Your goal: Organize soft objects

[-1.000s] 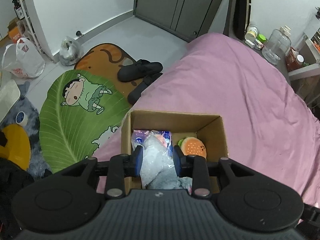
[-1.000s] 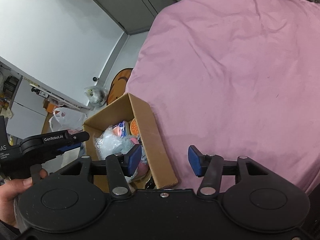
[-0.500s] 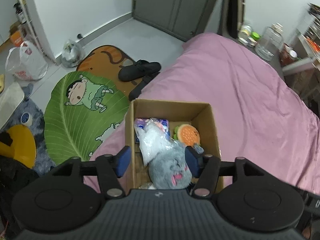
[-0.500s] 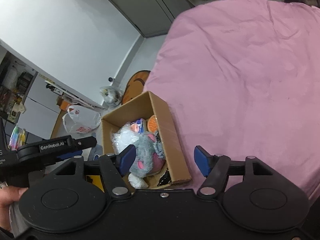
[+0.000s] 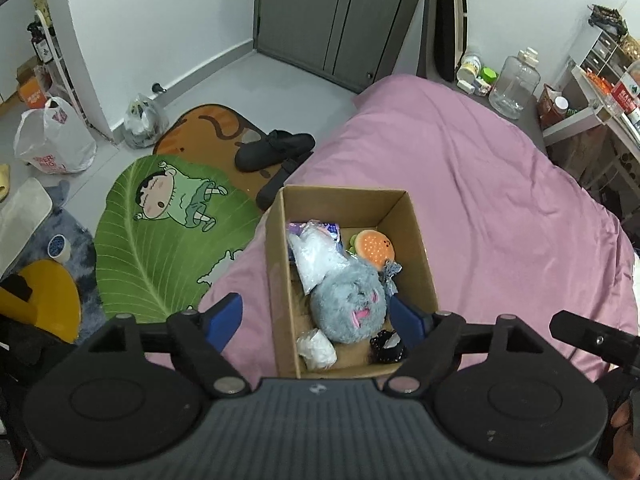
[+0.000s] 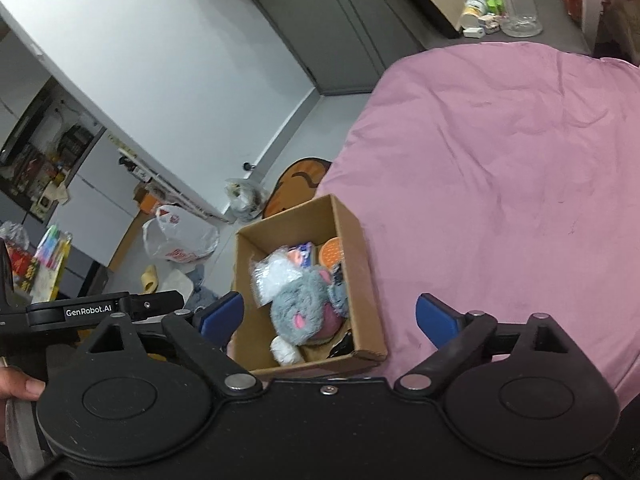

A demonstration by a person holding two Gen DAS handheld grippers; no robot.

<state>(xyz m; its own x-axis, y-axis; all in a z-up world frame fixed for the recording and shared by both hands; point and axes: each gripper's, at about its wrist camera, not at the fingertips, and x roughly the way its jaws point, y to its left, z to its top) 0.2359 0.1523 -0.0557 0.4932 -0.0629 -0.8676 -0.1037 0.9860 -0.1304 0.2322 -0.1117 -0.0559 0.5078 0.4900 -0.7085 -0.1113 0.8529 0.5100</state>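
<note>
So the soft stuff is all sitting in the cardboard box [image 5: 420, 264] on the edge of the pink bedspread [image 5: 500, 208]. We've got a grey fluffy plush [image 5: 348, 306] with a pink nose lying in the middle of the box, a clear plastic bag [image 5: 316, 256] of something white tucked against its far side, and a burger-shaped plush [image 5: 374, 246] in the far right corner. Behind the bag there's a blue-and-white packet [image 5: 328, 229]. At the near end we can see a white wad [image 5: 317, 349] and a small black frilly thing [image 5: 387, 350], plus a bit of blue-grey fabric [image 5: 390, 276] by the right wall.

Our left gripper [image 5: 316, 318] hangs over the near end of the box, jaws opening and already wide, nothing clamped; the grey plush shows between the blue pads but they're clear of it. Our right gripper [image 6: 330, 314] is opening too, about as wide as it goes, with nothing in its grasp, the box seen below the gap.

Off the bed: a green leaf rug [image 5: 160, 232] with a cartoon kid, an orange rug [image 5: 204, 136] with black slippers [image 5: 276, 152], and a white shopping bag [image 5: 52, 144] by the wall.
</note>
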